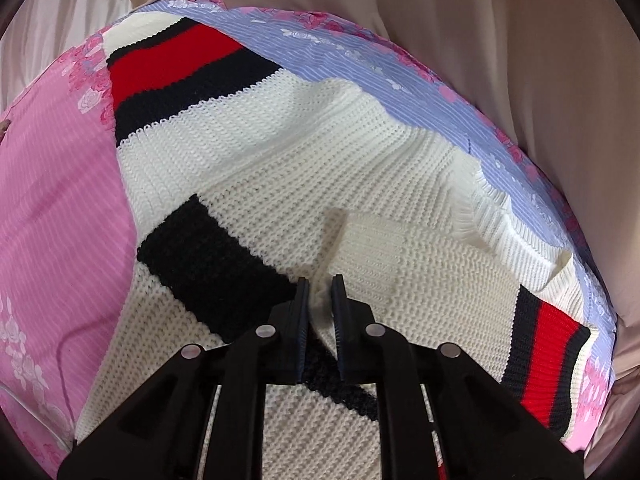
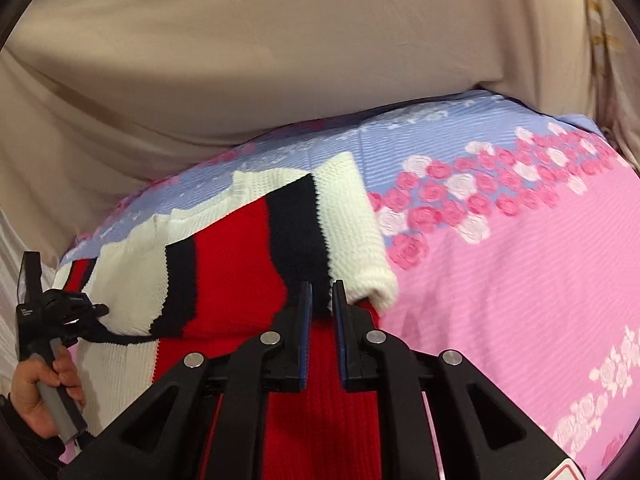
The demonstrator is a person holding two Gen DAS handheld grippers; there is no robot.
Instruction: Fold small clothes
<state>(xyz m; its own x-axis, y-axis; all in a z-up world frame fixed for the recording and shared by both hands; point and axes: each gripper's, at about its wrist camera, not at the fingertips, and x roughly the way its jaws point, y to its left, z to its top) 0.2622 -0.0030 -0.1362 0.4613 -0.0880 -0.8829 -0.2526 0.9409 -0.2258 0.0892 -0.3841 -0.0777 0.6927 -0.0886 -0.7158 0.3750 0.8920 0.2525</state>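
Bed: pink flowered sheet under my sweater.
Left claw: pinching white knit.
Right claw: pinching a striped fold.

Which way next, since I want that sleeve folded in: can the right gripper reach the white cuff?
Probably yes. The cuff lies just beside the right gripper, uncovered on the sheet.

White knit sweater with red and black stripe bands, lying partly folded on the bed. One striped sleeve is laid across the body.
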